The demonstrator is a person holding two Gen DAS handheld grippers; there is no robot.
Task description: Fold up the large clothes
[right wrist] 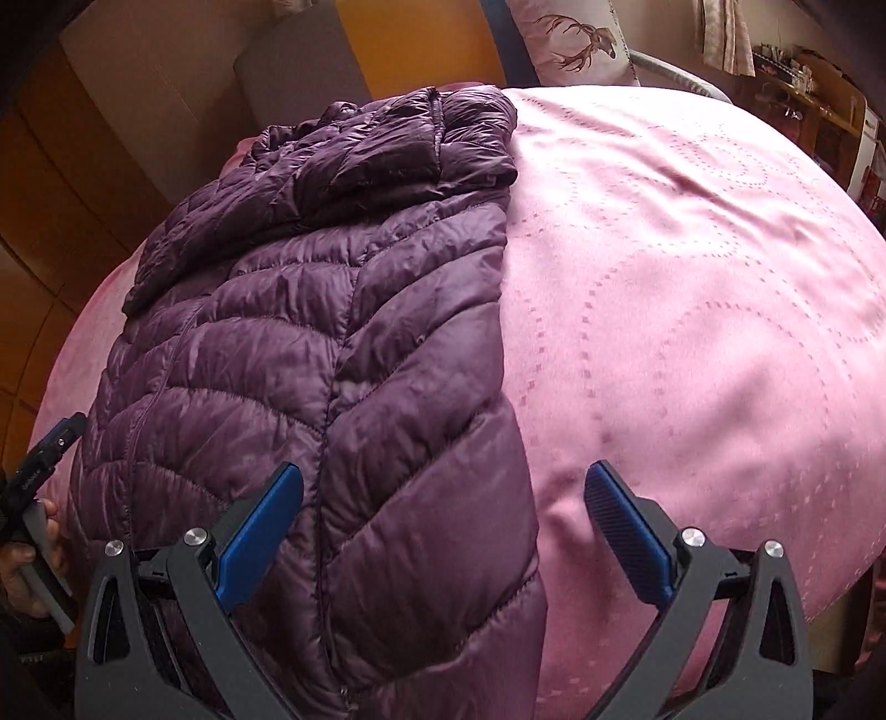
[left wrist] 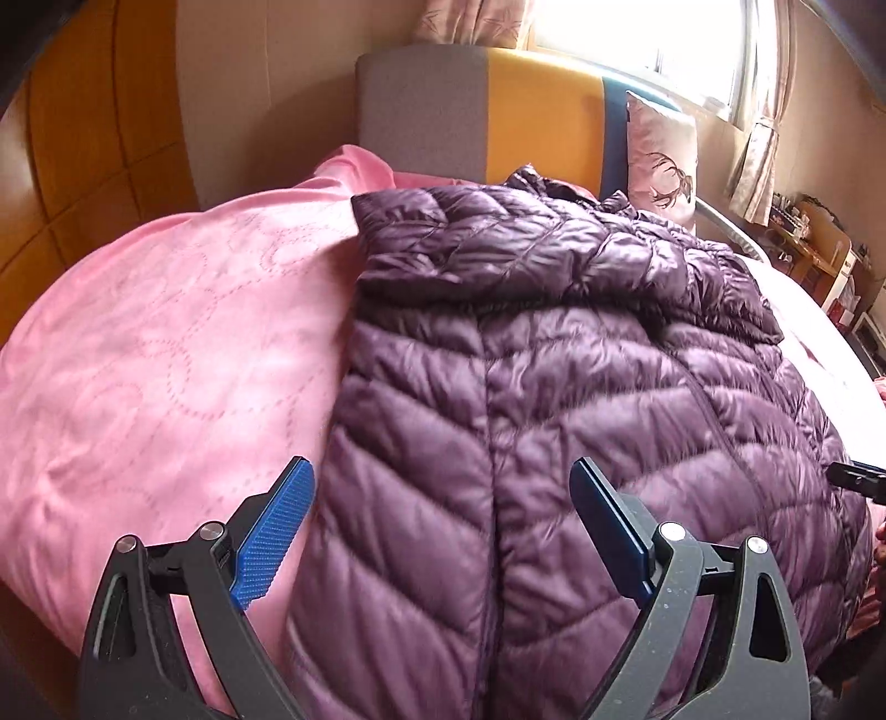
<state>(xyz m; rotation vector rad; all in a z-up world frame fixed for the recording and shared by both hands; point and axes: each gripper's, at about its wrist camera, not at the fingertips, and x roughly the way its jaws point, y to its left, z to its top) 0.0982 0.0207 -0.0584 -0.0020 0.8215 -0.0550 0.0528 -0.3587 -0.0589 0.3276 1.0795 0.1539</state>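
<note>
Pink bedding point(left wrist: 155, 332) covers a bed with a grey, yellow and blue headboard point(left wrist: 482, 116), a deer-print pillow point(left wrist: 662, 155) leaning against it under a bright window point(left wrist: 653, 33). On the bedding lies a purple quilted jacket point(left wrist: 526, 343), sleeves folded in, collar toward the headboard. Both grippers, left point(left wrist: 443, 498) and right point(right wrist: 443, 504), hover at its hem with jaws spread wide, holding nothing.
</note>
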